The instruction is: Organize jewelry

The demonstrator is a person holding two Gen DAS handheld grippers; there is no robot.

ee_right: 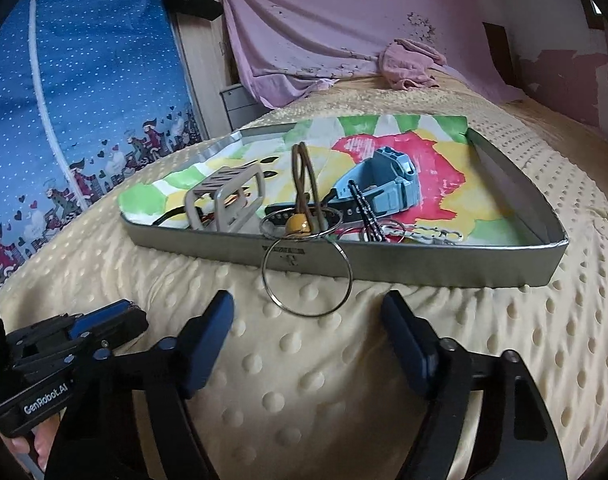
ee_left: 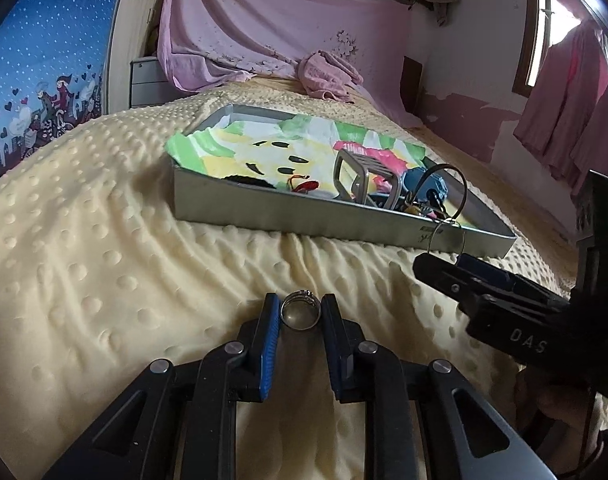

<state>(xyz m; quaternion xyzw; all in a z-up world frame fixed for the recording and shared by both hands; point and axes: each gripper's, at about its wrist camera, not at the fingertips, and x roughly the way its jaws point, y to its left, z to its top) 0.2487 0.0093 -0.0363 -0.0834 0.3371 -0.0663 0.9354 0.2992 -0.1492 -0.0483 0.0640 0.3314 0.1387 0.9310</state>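
My left gripper (ee_left: pixel 300 312) pinches a silver finger ring (ee_left: pixel 300 311) between its blue pads, just above the dimpled cream blanket (ee_left: pixel 103 264) on the bed. My right gripper (ee_right: pixel 308 320) gapes wide near a large hoop earring (ee_right: pixel 307 276) that hangs over the metal tray (ee_right: pixel 424 264) wall (watch (ee_right: pixel 384 188) inside).

clear: dotted blanket (ee_right: pixel 304 380) before tray wall (ee_right: pixel 424 264) | blocked: hoop (ee_right: pixel 307 276) leaning there — tray interior crowded

Cream dotted bedspread (ee_left: pixel 103 240) — pink drape (ee_left: pixel 263 28)
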